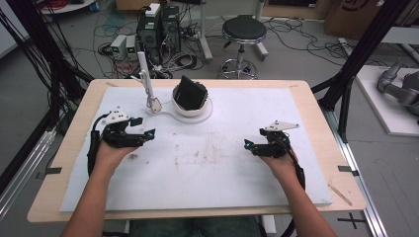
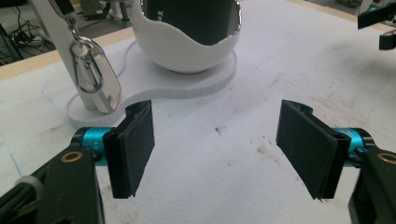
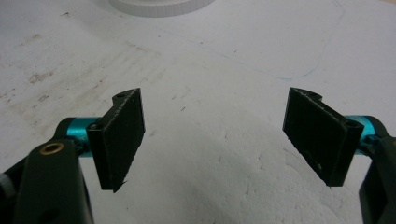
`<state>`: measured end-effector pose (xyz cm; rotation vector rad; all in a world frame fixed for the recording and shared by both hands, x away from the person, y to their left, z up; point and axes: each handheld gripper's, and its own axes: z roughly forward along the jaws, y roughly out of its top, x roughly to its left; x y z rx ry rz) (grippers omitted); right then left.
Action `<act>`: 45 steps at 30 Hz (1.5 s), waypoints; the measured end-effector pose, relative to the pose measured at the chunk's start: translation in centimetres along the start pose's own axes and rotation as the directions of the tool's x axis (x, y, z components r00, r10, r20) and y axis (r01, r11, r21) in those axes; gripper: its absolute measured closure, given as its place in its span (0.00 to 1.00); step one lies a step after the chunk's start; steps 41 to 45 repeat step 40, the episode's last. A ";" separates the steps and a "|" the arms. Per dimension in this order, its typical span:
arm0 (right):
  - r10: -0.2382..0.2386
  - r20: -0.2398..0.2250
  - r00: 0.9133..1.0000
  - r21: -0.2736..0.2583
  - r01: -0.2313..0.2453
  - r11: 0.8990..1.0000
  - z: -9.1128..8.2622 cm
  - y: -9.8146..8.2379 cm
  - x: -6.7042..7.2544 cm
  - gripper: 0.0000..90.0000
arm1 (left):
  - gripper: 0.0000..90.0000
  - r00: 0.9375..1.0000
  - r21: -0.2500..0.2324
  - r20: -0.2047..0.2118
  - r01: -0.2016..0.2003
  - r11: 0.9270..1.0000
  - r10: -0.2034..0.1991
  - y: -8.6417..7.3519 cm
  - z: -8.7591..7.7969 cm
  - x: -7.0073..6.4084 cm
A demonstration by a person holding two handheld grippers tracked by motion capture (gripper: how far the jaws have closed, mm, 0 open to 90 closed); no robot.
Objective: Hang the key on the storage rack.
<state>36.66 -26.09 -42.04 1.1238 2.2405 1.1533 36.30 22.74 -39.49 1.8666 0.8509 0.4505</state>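
Note:
A white egg-shaped cup (image 1: 184, 109) (image 2: 187, 51) on a flat white base (image 2: 187, 86) stands at the back of the mat, with a black rectangular object (image 1: 191, 93) (image 2: 196, 18) upright inside it. Left of it a slanted white post (image 1: 144, 74) carries a hanging shiny metal clip (image 1: 156, 105) (image 2: 95, 79). My left gripper (image 1: 144, 127) (image 2: 217, 144) sits low over the mat, in front and left of the base, open with nothing between its pads. On the right of the mat, my right gripper (image 1: 248, 145) (image 3: 217, 135) is open over bare mat, holding nothing.
A stained white mat (image 1: 207, 168) covers most of the wooden table (image 1: 74, 128). Behind the table are a black stool (image 1: 243, 29), computer boxes (image 1: 158, 29) and loose cables on the floor. Black frame posts flank the table.

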 end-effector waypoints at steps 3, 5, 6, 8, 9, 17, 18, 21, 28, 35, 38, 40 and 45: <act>-0.001 0.002 1.000 0.003 0.001 1.000 -0.1 0.0 -0.1 0.23 | 0.28 1.000 0.036 0.005 -0.012 0.999 0.012 -0.4 0.2 0.0; 0.002 0.001 1.000 0.003 -0.002 1.000 -0.2 -0.1 -0.1 0.23 | 0.27 1.000 0.037 0.005 -0.012 0.999 0.012 -0.6 0.2 0.1; 0.002 0.004 1.000 0.001 -0.002 1.000 -0.2 -0.1 -0.2 0.23 | 0.26 1.000 0.035 0.004 -0.013 0.999 0.013 -0.7 0.2 0.1; 0.004 0.004 1.000 0.001 -0.004 1.000 -0.2 -0.2 -0.2 0.23 | 0.25 1.000 0.030 0.001 -0.013 0.999 0.013 -0.7 0.2 0.1; 0.001 0.005 1.000 0.002 -0.001 1.000 -0.2 -0.2 -0.3 0.23 | 0.25 1.000 0.028 0.002 -0.010 1.000 0.010 -0.7 0.2 0.1; 0.002 0.001 1.000 0.006 -0.002 1.000 -0.3 -0.3 -0.3 0.23 | 0.25 1.000 0.028 0.003 -0.001 1.000 0.001 -0.8 0.3 0.2; 0.003 0.000 1.000 0.006 -0.003 1.000 -0.2 -0.3 -0.3 0.23 | 0.25 1.000 0.025 0.005 0.001 1.000 -0.001 -0.8 0.3 0.2; 0.000 0.001 1.000 0.006 0.000 1.000 -0.2 -0.3 -0.3 0.23 | 0.25 1.000 0.030 0.007 0.000 1.000 0.000 -0.9 0.3 0.2; -0.004 0.003 1.000 0.011 0.004 1.000 -0.2 -0.3 -0.3 0.23 | 0.25 1.000 0.040 0.007 -0.004 0.999 0.003 -1.0 0.5 0.2; 0.000 0.003 1.000 0.012 0.000 1.000 -0.2 -0.4 -0.3 0.23 | 0.25 1.000 0.046 0.002 0.005 0.999 -0.005 -1.1 0.5 0.2; -0.004 0.002 1.000 0.012 0.004 1.000 -0.2 -0.4 -0.3 0.23 | 0.25 1.000 0.053 0.003 0.006 0.999 -0.006 -1.1 0.5 0.2; -0.002 0.001 1.000 0.010 0.002 1.000 -0.2 -0.4 -0.3 0.23 | 0.25 1.000 0.056 0.000 0.006 0.998 -0.006 -1.1 0.6 0.3; -0.002 0.001 1.000 0.010 0.002 1.000 -0.2 -0.4 -0.3 0.23 | 0.25 1.000 0.056 0.000 0.006 0.998 -0.006 -1.1 0.6 0.3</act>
